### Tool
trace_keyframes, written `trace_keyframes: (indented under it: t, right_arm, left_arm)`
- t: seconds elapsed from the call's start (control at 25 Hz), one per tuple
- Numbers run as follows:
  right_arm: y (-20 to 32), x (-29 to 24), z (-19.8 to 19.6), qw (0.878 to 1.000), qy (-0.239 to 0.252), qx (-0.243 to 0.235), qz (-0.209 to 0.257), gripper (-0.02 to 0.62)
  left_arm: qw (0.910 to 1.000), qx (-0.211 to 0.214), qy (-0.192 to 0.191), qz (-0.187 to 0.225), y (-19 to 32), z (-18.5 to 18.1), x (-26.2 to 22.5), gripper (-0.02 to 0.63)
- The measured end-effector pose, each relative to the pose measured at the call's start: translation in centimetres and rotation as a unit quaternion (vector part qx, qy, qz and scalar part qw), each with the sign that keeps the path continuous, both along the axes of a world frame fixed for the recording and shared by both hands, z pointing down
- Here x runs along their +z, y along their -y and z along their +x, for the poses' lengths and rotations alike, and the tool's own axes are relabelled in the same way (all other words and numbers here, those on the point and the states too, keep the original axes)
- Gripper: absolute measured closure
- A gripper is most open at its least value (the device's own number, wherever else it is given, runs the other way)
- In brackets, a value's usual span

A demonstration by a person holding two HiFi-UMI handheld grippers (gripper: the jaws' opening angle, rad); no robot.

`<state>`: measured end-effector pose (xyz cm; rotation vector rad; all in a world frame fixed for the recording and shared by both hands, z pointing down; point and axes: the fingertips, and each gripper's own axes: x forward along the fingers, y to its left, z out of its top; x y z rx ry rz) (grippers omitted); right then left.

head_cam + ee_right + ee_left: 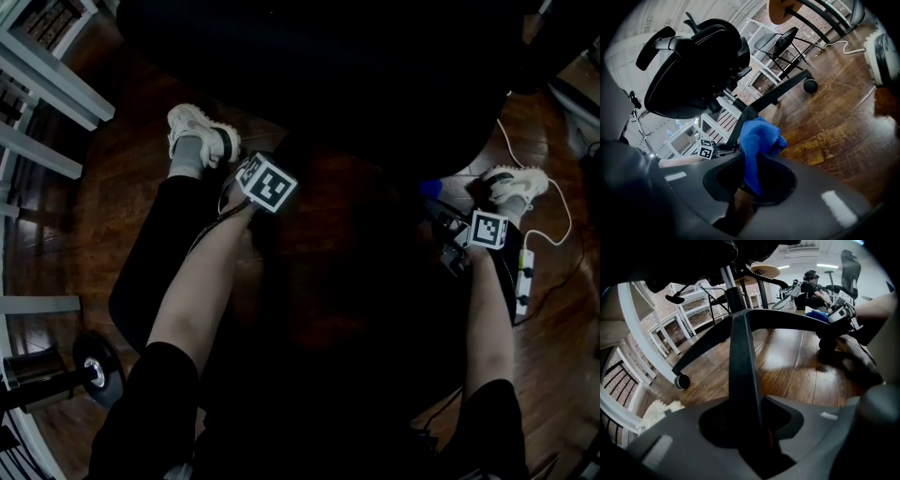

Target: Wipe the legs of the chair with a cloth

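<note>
The black office chair fills the middle of the head view, its seat point(319, 84) hiding the base. In the left gripper view one black chair leg point(740, 362) runs from the hub down into my left gripper point(754, 427), whose jaws are shut on it. My right gripper point(750, 187) is shut on a bunched blue cloth point(759, 138), held just beside another leg point(780, 96) with its caster point(810, 86). The head view shows the left gripper point(265, 183) and the right gripper point(485, 232) low at either side of the chair, with the cloth point(429, 187) peeking out.
White metal frames point(42, 84) stand at the left and a dumbbell point(66, 373) lies at the lower left. A white power strip point(522, 279) with its cable lies by the right shoe point(514, 183). Another caster point(682, 380) rests on the wooden floor.
</note>
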<state>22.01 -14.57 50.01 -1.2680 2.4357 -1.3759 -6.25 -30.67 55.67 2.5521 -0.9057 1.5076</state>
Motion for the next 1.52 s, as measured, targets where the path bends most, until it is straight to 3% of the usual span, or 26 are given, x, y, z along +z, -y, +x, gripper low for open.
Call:
trace_keyframes:
  t: [0.32, 0.6, 0.8, 0.92, 1.0, 1.16, 1.28, 1.4, 1.52]
  right_arm:
    - [-1.3, -0.2, 2.7, 1.0, -0.001, 0.014, 0.0, 0.528]
    - [-1.6, -0.5, 1.1, 1.0, -0.014, 0.023, 0.015, 0.531]
    - [-1.6, -0.3, -0.8, 1.0, -0.02, 0.008, 0.018, 0.531]
    - [-1.8, 0.5, -1.0, 0.999, -0.029, -0.007, 0.012, 0.531]
    - [-1.8, 0.8, -1.4, 0.999, -0.037, -0.014, 0.01, 0.531]
    - [-1.3, 0.0, -4.1, 0.999, -0.04, -0.028, 0.017, 0.531]
    - [-0.8, 0.1, -7.2, 0.997, -0.051, -0.051, 0.033, 0.525]
    - [-0.2, 0.0, -10.1, 0.992, -0.08, -0.076, 0.064, 0.523]
    - [0.3, -0.6, -9.9, 0.982, -0.138, -0.09, 0.096, 0.523]
  left_arm:
    - [0.9994, 0.033, -0.015, -0.002, -0.3, 3.7, -0.3, 0.463]
    - [0.9976, 0.063, 0.001, 0.029, 1.4, 3.7, -0.4, 0.457]
    - [0.9951, 0.043, 0.001, 0.089, 1.7, 1.7, -2.8, 0.434]
    - [0.9882, 0.024, -0.029, 0.149, 0.6, 1.1, -5.9, 0.428]
    - [0.9848, 0.02, -0.058, 0.163, -1.0, 1.3, -7.3, 0.428]
    - [0.9837, 0.019, -0.145, 0.105, -5.7, 4.7, -8.0, 0.428]
    - [0.9769, 0.017, -0.208, 0.047, -8.9, 8.6, -8.3, 0.428]
    - [0.9736, 0.007, -0.228, 0.016, -10.6, 11.5, -8.1, 0.42]
    - [0.9718, -0.042, -0.232, -0.003, -10.4, 12.4, -7.1, 0.386]
